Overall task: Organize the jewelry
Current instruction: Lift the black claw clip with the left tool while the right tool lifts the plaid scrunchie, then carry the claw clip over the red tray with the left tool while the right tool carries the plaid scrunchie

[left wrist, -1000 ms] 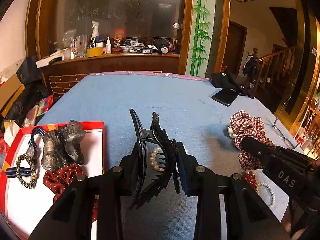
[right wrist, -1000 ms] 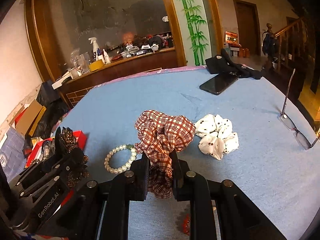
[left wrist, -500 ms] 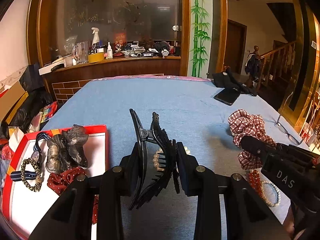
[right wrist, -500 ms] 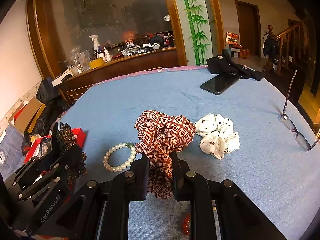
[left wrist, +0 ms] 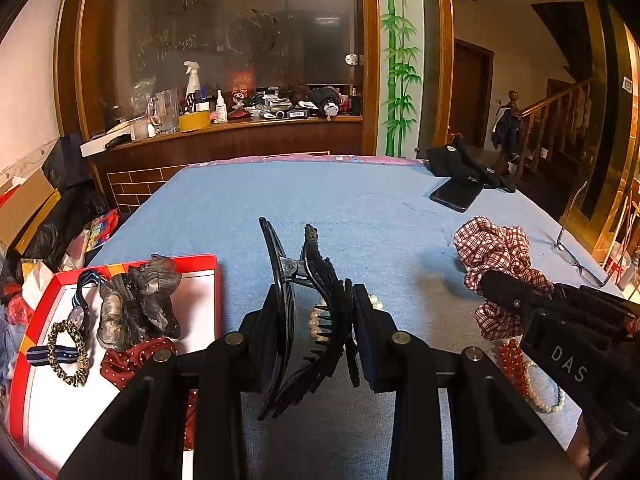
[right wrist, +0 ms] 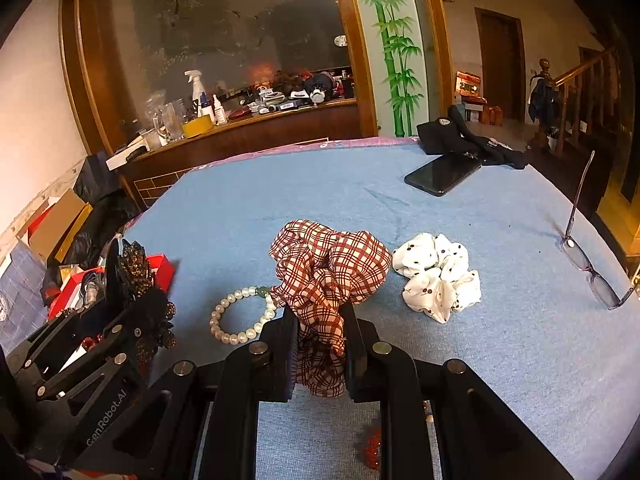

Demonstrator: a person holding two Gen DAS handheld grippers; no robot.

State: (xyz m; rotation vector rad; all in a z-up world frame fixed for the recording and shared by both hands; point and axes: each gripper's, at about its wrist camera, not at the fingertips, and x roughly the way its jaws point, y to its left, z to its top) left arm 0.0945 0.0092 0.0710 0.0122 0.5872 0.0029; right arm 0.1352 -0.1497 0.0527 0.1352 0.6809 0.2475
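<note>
My left gripper (left wrist: 316,320) is shut on a black claw hair clip (left wrist: 308,304), held above the blue cloth just right of the red-rimmed white tray (left wrist: 208,276). The tray holds a grey scrunchie (left wrist: 136,304), a dark red dotted scrunchie (left wrist: 132,360) and a gold-black hair tie (left wrist: 66,352). My right gripper (right wrist: 322,336) is shut on a red plaid scrunchie (right wrist: 332,272), lifted off the cloth. A pearl bracelet (right wrist: 236,316) lies left of it, a white dotted scrunchie (right wrist: 436,276) to the right. The left gripper also shows in the right wrist view (right wrist: 132,312).
A black phone (right wrist: 442,174) and a dark pouch (right wrist: 460,132) lie at the far right of the table. Glasses (right wrist: 592,264) sit near the right edge. Red beads (left wrist: 512,364) and a second pearl strand (left wrist: 544,396) lie under the right gripper. Cluttered boxes stand beyond the left edge.
Both grippers have risen a little with their loads still held. The tray sits slightly lower and further left in the left wrist view.
</note>
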